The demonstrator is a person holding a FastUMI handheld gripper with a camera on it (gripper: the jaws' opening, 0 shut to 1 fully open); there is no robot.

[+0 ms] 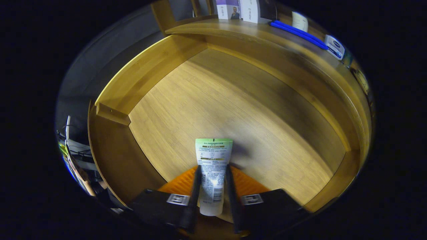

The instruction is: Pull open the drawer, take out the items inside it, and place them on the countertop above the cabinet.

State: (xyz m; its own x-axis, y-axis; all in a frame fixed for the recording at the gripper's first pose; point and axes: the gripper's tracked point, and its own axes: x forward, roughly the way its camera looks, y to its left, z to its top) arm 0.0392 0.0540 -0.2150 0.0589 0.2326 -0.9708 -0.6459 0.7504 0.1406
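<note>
A white tube with a green crimped end (212, 166) sits between my two dark fingers, and my gripper (213, 175) is shut on it, both fingers pressing its sides. The tube's cap points back toward me and its green end points forward. It hangs above the bare bamboo floor of the open drawer (233, 110). Beyond the drawer's far wall lies the wooden countertop (240, 28). The shadow of the tube falls on the drawer floor just right of it.
On the countertop lie a blue pen-like item (298, 33), a small blue-and-white pack (334, 46), a white tag (300, 20) and boxes (238, 10) at the back. The drawer's left wall (143, 70) and front corner frame it. Cables show at the left (75, 156).
</note>
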